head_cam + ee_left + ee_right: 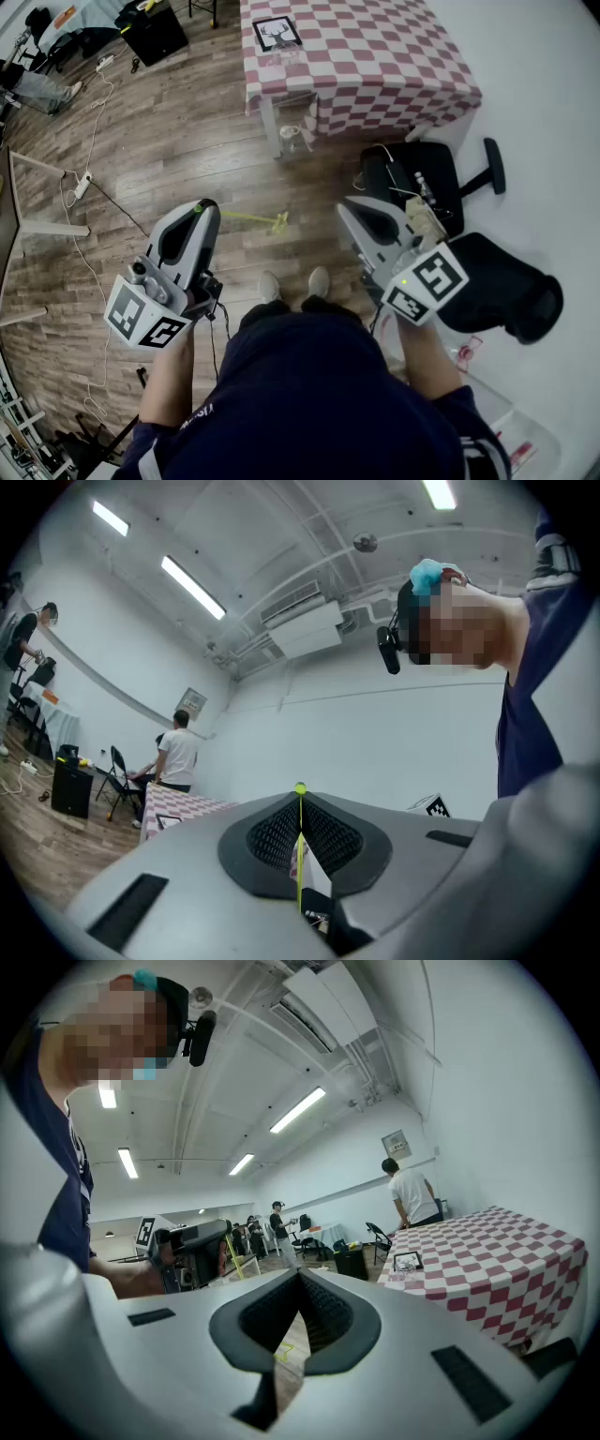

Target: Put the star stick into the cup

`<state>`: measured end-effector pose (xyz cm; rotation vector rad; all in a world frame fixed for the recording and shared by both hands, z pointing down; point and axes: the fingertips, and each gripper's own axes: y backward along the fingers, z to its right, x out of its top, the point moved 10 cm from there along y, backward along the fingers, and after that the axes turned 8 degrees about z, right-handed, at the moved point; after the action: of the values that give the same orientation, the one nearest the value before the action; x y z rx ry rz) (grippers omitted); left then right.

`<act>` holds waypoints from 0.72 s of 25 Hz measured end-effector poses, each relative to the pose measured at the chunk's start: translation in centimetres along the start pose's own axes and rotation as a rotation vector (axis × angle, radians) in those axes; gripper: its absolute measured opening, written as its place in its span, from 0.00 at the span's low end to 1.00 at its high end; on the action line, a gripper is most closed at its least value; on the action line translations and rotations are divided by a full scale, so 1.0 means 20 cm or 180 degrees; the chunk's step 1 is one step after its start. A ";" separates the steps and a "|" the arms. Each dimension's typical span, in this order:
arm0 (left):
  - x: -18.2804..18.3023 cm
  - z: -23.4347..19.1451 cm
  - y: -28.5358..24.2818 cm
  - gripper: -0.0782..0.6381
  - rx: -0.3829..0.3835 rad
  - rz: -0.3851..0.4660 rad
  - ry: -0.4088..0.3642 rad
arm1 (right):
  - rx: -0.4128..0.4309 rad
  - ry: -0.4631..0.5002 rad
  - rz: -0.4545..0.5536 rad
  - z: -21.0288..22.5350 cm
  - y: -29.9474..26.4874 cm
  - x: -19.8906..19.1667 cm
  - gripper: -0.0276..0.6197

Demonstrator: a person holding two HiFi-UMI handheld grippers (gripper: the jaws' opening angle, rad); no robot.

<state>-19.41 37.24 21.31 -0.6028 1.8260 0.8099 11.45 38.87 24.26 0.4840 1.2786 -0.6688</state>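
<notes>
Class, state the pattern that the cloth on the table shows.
Red-and-white checks cover the tablecloth; the head view shows it best.

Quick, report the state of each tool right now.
left tool: closed, gripping the star stick.
right tool: closed, nothing between its jaws.

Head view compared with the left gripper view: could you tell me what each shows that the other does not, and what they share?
Only the head view shows the star at the star stick's far end and the person's shoes. Only the left gripper view shows the jaws shut on that stick, ceiling lights and a person in a white shirt. Both show the left gripper and the checkered table.
</notes>
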 end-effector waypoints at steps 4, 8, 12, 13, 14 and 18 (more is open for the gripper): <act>-0.03 0.05 -0.01 0.15 0.0004 0.0005 -0.0012 | 0.0018 -0.0010 -0.0027 0.02 0.05 -0.01 0.07; -0.06 0.12 -0.02 0.15 0.0057 0.0029 -0.0014 | 0.0050 -0.0180 -0.0032 0.10 0.16 -0.03 0.07; -0.09 0.22 -0.04 0.15 0.0111 0.0058 -0.0060 | 0.0099 -0.0184 -0.0025 0.15 0.25 -0.03 0.07; -0.10 0.24 -0.04 0.15 0.0121 0.0060 -0.0088 | 0.0131 -0.0172 -0.0027 0.16 0.27 -0.03 0.07; -0.11 0.26 -0.05 0.15 0.0130 0.0060 -0.0121 | 0.0164 -0.0165 -0.0028 0.18 0.29 -0.03 0.07; -0.12 0.32 -0.10 0.15 0.0170 0.0064 -0.0235 | 0.0234 -0.0187 -0.0013 0.25 0.37 -0.04 0.07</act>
<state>-13.38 40.83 21.31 -0.5145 1.7833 0.7843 19.92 41.02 25.98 0.5185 1.2031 -0.7305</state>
